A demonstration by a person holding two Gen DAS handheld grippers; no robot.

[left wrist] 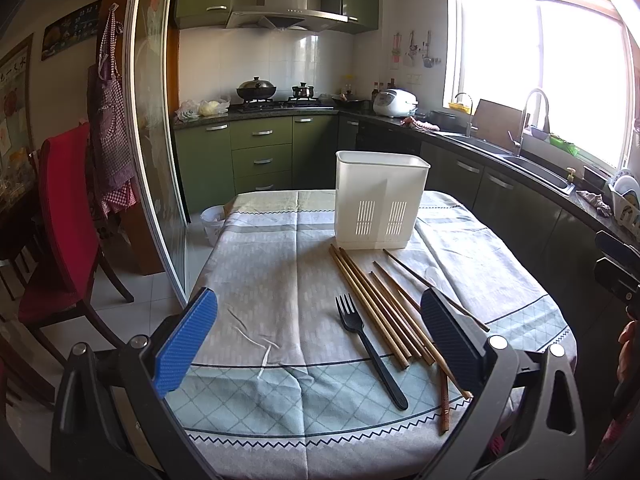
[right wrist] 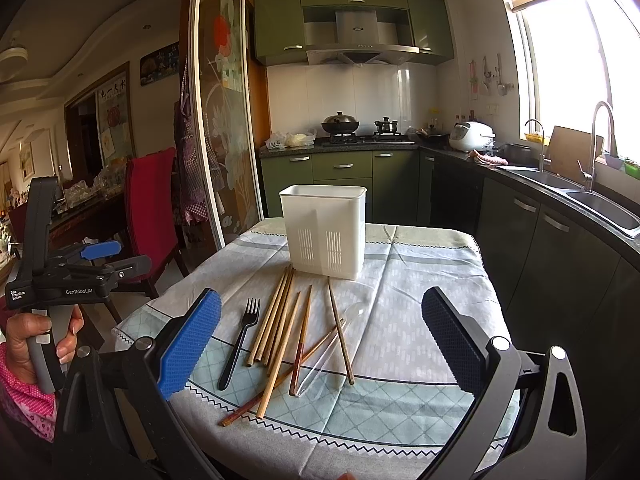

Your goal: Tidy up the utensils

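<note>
Utensils are lying loose on the desk (right wrist: 420, 280): fork (right wrist: 239, 342) leftmost, chopsticks (right wrist: 280, 320) fanning beside it, white holder (right wrist: 324, 232) standing behind. You are holding left claw (left wrist: 320, 344) and right claw (right wrist: 320, 344) wide, empty. Overlapping sticks are risking a multi-stick grab or rolling off the near edge.

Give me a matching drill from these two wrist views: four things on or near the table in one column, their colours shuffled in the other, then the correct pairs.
Things:
1. Slotted plastic utensil holder
2. Plastic fork
3. Fabric-covered chair
4. Kitchen cabinet doors

Colours:
A. Green
B. Black
C. White
D. Red

Pairs: 1-C, 2-B, 3-D, 4-A.

The holder stands upright at the far side of the tablecloth; the fork lies flat beside the wooden chopsticks, left of them in both views. Neither tool holds anything.
</note>
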